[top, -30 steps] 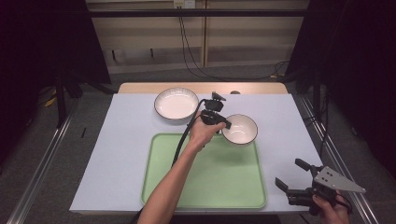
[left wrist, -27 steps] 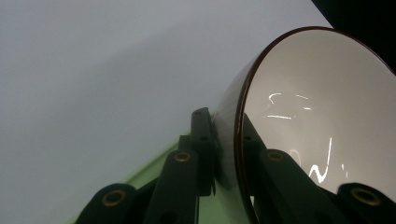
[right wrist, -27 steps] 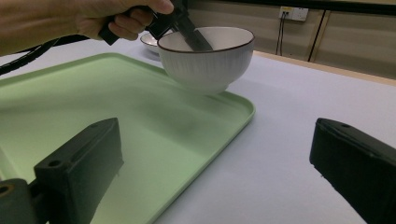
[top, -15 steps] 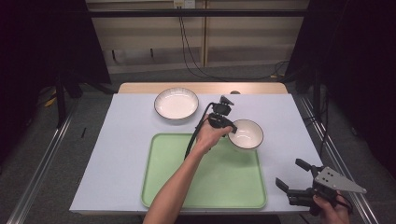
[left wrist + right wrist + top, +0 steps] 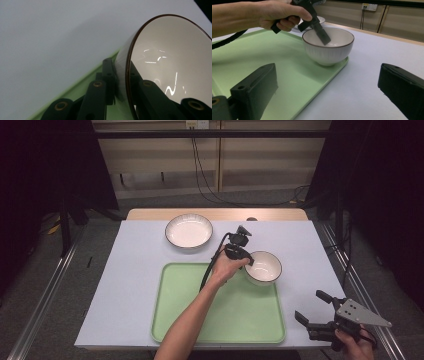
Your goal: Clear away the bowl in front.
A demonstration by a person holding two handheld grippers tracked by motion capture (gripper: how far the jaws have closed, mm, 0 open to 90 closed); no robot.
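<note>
Pinching the bowl [image 5: 263, 267] wall at the tray [image 5: 190, 320] far-right corner, the left gripper [image 5: 245, 258] risked tipping it off the lip, while the right gripper [image 5: 315, 312] sat spread

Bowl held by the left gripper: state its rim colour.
Dark brown rim on the white ribbed bowl; left gripper view.

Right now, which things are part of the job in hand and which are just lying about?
In use:
- left gripper, shut on the bowl's rim
- bowl
- green tray

Lying about:
- shallow plate, untouched
- right gripper, open, idle at the table's near right corner
</note>
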